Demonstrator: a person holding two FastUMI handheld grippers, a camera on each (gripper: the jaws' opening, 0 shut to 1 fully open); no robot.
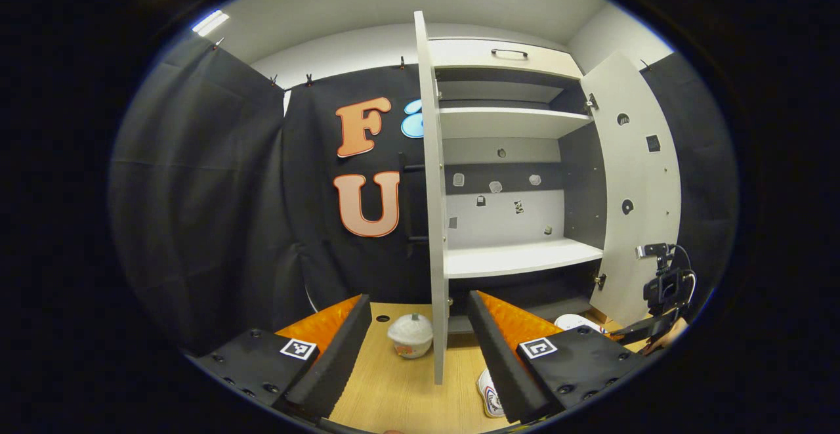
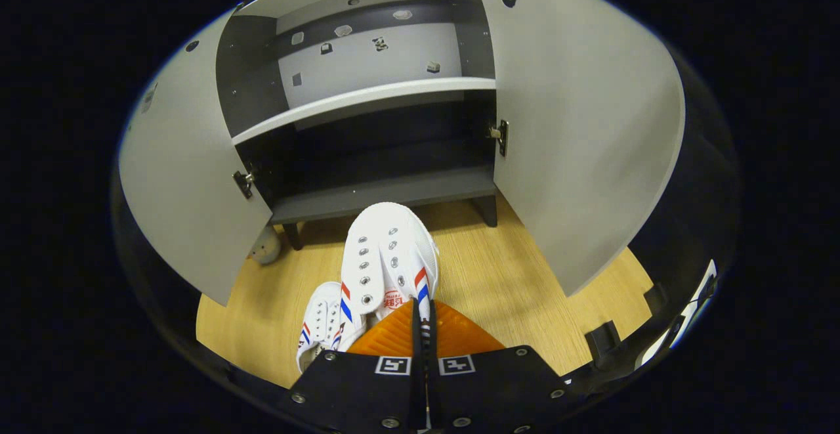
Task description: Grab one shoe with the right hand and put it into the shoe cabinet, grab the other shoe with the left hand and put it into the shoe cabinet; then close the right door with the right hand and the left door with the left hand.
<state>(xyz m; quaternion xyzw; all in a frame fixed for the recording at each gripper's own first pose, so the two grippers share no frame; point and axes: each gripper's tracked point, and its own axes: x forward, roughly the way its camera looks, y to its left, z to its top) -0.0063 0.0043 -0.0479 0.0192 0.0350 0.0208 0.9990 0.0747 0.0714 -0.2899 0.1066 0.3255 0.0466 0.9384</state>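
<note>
My right gripper (image 2: pixel 423 312) is shut on the rear rim of a white shoe (image 2: pixel 387 257) with red and blue stripes, its toe pointing at the shoe cabinet's dark bottom compartment (image 2: pixel 380 194). The second white shoe (image 2: pixel 321 322) lies on the wooden floor just left of it. Both cabinet doors stand open: the left door (image 2: pixel 190 178) and the right door (image 2: pixel 584 125). My left gripper (image 1: pixel 420 303) is open and holds nothing, facing the left door's edge (image 1: pixel 433 224). A part of a shoe (image 1: pixel 489 394) peeks out beside its right finger.
A small white round object (image 1: pixel 410 335) sits on the wooden floor (image 1: pixel 394 388) by the left door's foot, also seen near the cabinet leg (image 2: pixel 266 247). The other gripper with its camera (image 1: pixel 663 289) is at the far right. A pale shelf (image 1: pixel 518 257) spans the cabinet.
</note>
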